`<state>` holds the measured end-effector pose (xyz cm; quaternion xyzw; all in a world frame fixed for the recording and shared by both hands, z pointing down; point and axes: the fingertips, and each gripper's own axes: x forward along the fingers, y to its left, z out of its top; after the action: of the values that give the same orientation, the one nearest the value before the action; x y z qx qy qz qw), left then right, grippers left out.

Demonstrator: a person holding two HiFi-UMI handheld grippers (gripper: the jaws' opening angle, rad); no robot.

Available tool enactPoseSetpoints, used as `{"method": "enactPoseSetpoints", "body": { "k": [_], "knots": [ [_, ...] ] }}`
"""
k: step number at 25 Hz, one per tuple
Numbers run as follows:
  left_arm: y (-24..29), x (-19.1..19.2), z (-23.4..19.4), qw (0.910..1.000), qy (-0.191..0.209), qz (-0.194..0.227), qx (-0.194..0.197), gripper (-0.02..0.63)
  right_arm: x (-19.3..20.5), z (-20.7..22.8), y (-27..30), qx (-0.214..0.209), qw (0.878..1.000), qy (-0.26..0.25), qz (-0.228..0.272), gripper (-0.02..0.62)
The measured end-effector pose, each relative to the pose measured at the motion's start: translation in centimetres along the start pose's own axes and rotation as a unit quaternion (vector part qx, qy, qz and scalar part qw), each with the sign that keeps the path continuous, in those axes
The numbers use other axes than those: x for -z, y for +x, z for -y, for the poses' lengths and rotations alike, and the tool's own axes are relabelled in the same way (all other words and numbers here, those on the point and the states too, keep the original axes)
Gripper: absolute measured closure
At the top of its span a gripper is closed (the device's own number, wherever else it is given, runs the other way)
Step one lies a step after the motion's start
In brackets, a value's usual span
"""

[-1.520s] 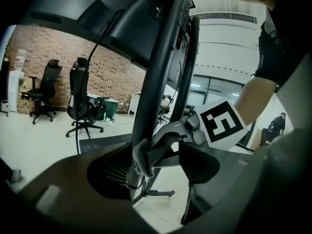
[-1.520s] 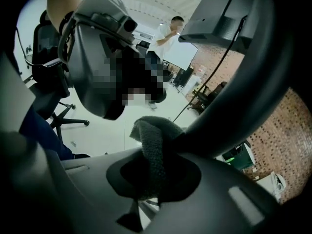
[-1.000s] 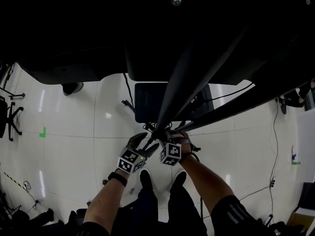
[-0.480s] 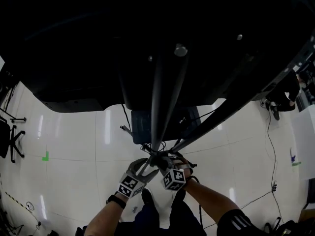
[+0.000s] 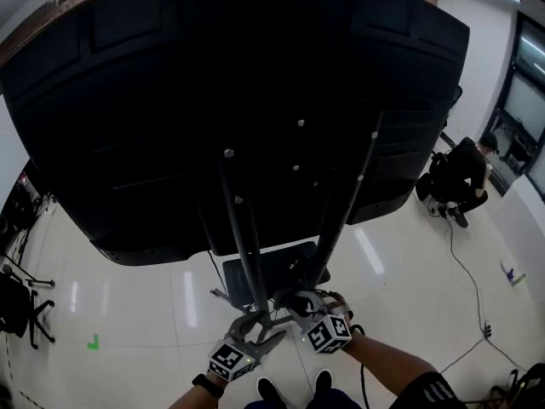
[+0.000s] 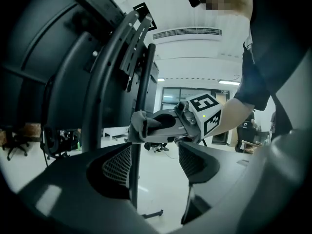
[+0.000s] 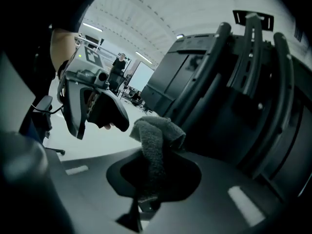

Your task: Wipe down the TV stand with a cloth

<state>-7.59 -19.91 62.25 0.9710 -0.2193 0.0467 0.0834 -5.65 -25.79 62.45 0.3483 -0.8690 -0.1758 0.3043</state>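
Observation:
The TV stand's black poles (image 5: 247, 245) rise from a dark base plate (image 5: 272, 267) to the back of a big black TV (image 5: 213, 100). Both grippers meet low on the poles. My right gripper (image 7: 153, 172) is shut on a grey fuzzy cloth (image 7: 156, 143), with the cloth's free end next to a pole. In the left gripper view that cloth (image 6: 139, 126) sits at the tip of the right gripper (image 6: 165, 126), against a pole (image 6: 141, 91). My left gripper (image 6: 156, 148) is open, and a thin pole runs down between its jaws. The head view shows the left gripper (image 5: 260, 335) and the right gripper (image 5: 294, 303).
A person crouches on the floor at the right (image 5: 460, 173). An office chair (image 5: 13, 301) stands at the far left. A cable (image 5: 473, 288) trails over the white floor at the right. A green tape mark (image 5: 92, 342) lies at the lower left.
The head view has tilted upward, so the whole TV back now shows. Both grippers stay together low on the poles, lower in the picture than before.

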Motion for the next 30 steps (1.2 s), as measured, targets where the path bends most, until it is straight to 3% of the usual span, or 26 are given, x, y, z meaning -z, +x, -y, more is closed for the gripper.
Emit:
{"method": "enactPoseSetpoints", "body": {
  "k": [6, 12, 26, 30],
  "knots": [
    [3.0, -11.7, 2.4, 0.9962, 0.050, 0.070, -0.015, 0.280, -7.9, 10.1, -7.1, 0.066, 0.996, -0.033, 0.055, 0.552],
    [6.0, -21.1, 5.7, 0.9902, 0.074, 0.114, -0.031, 0.281, -12.4, 16.9, -13.1, 0.082, 0.987, -0.094, 0.106, 0.552],
    [12.2, -36.4, 8.2, 0.9685, 0.163, 0.168, -0.084, 0.293, -21.1, 32.0, -21.8, 0.118, 0.962, -0.154, 0.190, 0.554],
    [13.1, -38.5, 7.9, 0.9641, 0.179, 0.170, -0.097, 0.293, -23.1, 35.4, -22.4, 0.125, 0.959, -0.163, 0.196, 0.554]
  ]
}}
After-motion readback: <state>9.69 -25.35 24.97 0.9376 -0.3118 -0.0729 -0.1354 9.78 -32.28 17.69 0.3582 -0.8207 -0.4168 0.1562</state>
